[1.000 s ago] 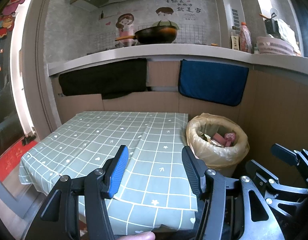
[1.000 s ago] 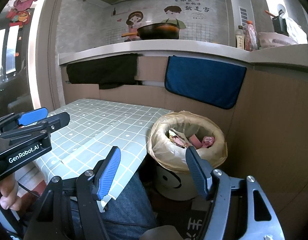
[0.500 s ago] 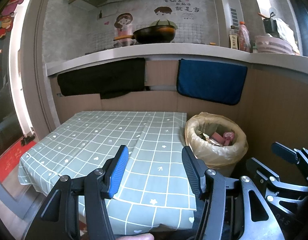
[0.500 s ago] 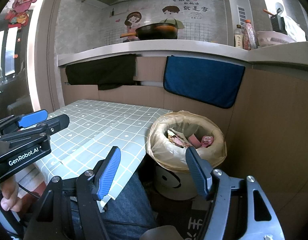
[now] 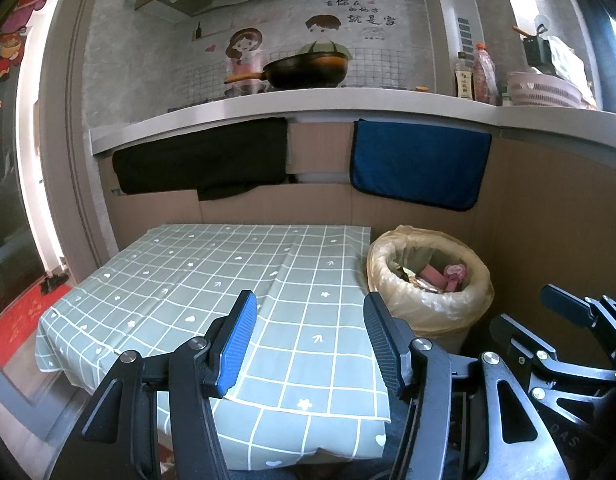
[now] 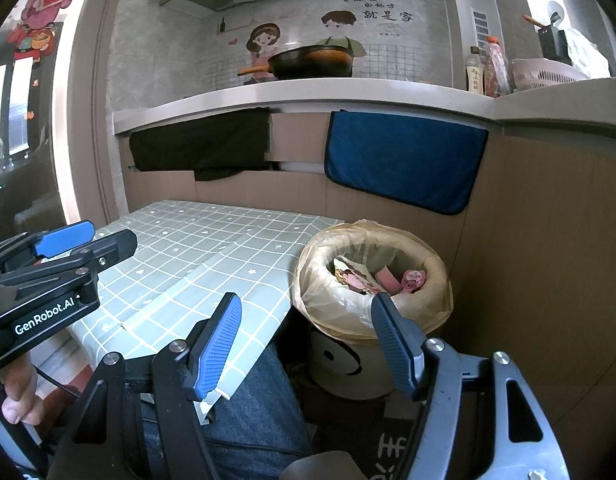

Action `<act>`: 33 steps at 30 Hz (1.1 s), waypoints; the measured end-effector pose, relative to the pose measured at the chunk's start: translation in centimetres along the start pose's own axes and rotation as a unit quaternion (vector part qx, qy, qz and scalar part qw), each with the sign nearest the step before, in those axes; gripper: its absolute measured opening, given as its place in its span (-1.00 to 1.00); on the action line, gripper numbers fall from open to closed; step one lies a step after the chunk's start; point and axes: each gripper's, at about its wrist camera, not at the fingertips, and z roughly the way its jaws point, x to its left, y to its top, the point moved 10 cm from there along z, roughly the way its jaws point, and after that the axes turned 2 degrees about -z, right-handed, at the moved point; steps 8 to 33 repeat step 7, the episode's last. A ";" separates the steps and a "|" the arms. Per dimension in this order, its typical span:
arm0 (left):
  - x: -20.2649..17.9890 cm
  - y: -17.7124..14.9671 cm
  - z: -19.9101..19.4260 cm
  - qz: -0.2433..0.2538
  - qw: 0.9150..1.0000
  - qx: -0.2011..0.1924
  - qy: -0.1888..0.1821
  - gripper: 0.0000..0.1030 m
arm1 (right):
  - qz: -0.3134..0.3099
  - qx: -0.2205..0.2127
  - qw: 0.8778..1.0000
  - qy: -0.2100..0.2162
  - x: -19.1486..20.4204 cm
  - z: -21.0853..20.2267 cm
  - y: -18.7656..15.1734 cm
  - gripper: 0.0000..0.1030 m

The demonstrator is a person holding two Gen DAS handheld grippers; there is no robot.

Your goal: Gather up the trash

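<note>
A round bin [image 5: 472, 312] lined with a yellowish plastic bag stands on the floor right of the table; pink wrappers and other trash [image 5: 436, 276] lie inside it. In the right wrist view the same bin [image 6: 340, 304] holds that trash [image 6: 380, 276]. My left gripper [image 5: 308, 330] hovers open over the near edge of the green checked tablecloth [image 5: 211, 268], nothing between its fingers. My right gripper [image 6: 308, 330] is open too, held low in front of the bin with nothing in it. No loose trash shows on the tablecloth [image 6: 195, 256].
A grey counter [image 5: 348, 104] runs behind with a black wok [image 5: 303, 72], bottles and a pink basket. A black cloth [image 5: 199, 160] and a blue towel [image 5: 420, 164] hang from it. A brown panel wall [image 5: 556, 220] closes the right side. A person's jeans-clad leg [image 6: 259, 408] lies below the table.
</note>
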 end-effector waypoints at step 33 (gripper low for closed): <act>0.1 0.0 0.0 0.001 1.000 0.000 0.000 0.09 | 0.001 0.000 1.000 0.000 -0.1 0.0 0.0 0.25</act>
